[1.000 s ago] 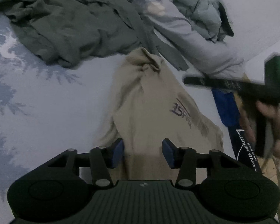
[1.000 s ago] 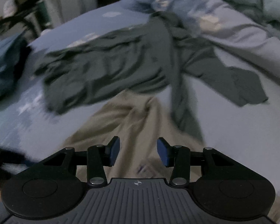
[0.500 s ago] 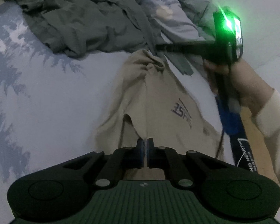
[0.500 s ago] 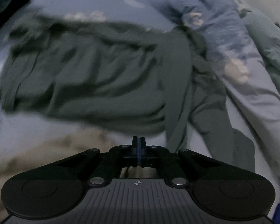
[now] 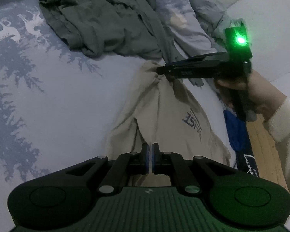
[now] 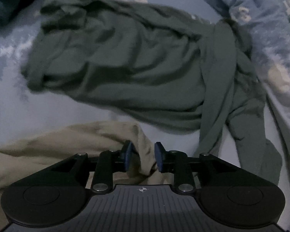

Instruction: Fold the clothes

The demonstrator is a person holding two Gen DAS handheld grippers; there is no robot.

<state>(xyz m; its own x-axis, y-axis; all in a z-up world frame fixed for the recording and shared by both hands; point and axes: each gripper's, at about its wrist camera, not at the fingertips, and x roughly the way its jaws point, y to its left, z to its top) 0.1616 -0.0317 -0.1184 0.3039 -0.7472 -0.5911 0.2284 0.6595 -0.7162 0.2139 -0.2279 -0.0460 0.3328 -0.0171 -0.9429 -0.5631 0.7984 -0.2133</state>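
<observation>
Since half a second ago the right gripper [image 6: 142,157] has parted: its pads, then pressed flat together, now stand spread with a bunched ridge of the beige shirt [image 5: 162,114] between them, though not clamped on it. In the left view that gripper has also dropped from above the shirt to its far end, where the cloth gathers into a peak. The left gripper [image 5: 150,159] has stayed as it was, pads pressed together on the near edge of the shirt; a thin fold seems pinched there, though the cloth between the pads is hard to see.

The shirt lies lengthwise on the bed [image 5: 67,96], rumpled, one flap turned over near the left gripper and the printed logo showing. It is not flat and not in a tidy fold. The green garment [image 6: 125,58] lies crumpled beyond it, near but apart.

With one end held and the other gripper open around the far end, this reads as either a fresh grasp being set up or a release just made there. A pinch at both ends would let the shirt be lifted and stretched flat.
</observation>
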